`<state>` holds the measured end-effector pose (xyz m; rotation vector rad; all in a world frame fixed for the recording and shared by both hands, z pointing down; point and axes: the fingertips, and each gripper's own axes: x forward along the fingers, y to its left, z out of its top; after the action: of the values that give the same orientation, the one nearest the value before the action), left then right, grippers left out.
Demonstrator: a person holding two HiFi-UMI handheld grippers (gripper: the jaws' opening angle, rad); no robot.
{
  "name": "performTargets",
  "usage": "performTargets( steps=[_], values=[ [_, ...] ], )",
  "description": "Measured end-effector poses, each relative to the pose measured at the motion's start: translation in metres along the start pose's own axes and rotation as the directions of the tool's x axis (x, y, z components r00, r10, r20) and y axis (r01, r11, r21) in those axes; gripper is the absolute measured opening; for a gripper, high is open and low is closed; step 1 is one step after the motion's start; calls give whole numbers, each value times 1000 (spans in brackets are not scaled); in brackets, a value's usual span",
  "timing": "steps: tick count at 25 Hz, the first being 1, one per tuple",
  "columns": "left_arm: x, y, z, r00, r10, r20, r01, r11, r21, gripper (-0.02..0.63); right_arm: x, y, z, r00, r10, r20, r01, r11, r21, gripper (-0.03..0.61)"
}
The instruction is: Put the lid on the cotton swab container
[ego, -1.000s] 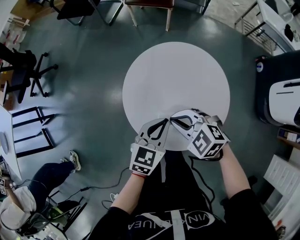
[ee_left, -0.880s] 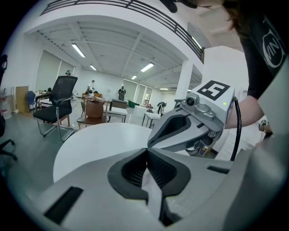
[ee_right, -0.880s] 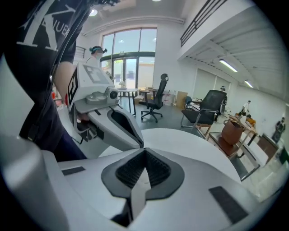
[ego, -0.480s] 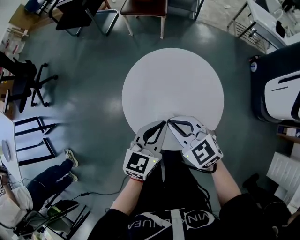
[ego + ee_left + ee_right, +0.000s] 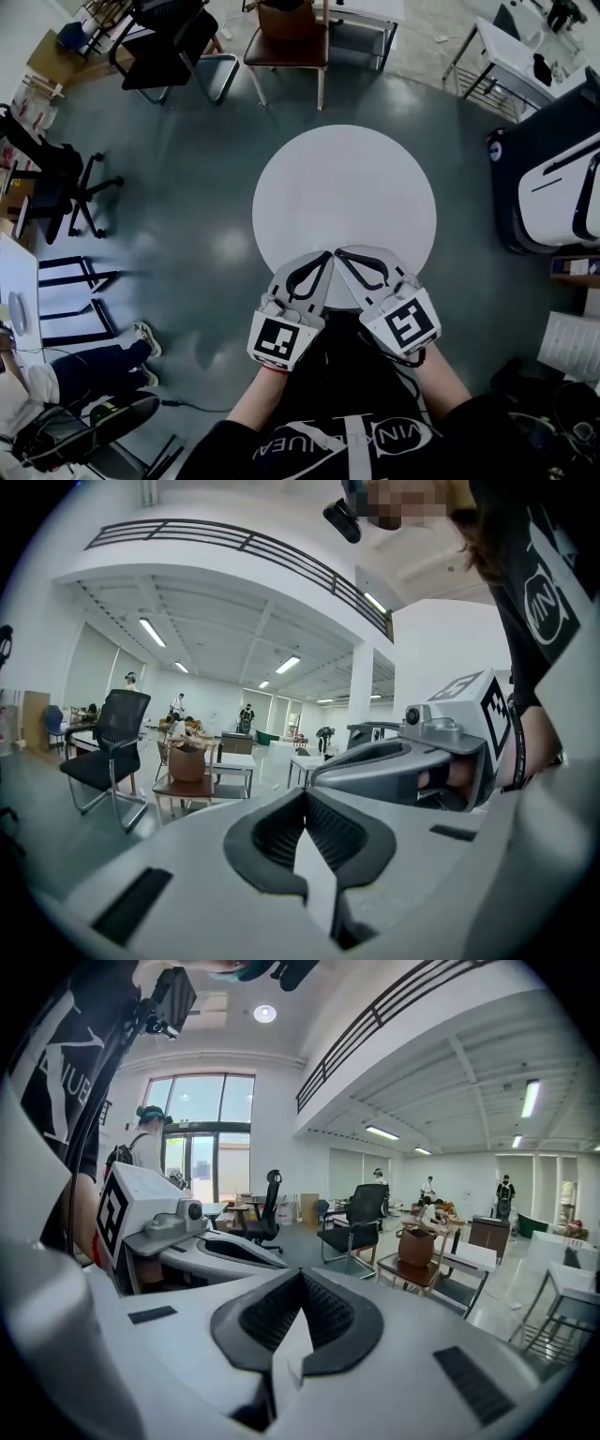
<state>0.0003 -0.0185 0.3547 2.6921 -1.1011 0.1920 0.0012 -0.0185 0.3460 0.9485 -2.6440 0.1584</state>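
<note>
The left tongs [image 5: 324, 258] and the right tongs [image 5: 343, 255] are each closed tight on nothing, tips side by side over the near edge of the round white table [image 5: 344, 187]. White lettering on the person's black shirt [image 5: 309, 412] cannot be read. No view tells where the cotton swab container is.

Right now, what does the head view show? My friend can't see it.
Two hand-held grippers, the left gripper and the right gripper, are side by side with jaws shut and empty, tips nearly touching over the near edge of a round white table. Chairs stand on the grey floor beyond it.
</note>
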Motion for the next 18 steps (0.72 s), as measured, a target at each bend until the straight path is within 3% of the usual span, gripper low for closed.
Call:
performTargets(
  steps=[18],
  values=[
    [-29,-19,73,988,-58,142,41,992,120,8,-38,11,68,987,-113,111,118,993,-32,3]
  ],
)
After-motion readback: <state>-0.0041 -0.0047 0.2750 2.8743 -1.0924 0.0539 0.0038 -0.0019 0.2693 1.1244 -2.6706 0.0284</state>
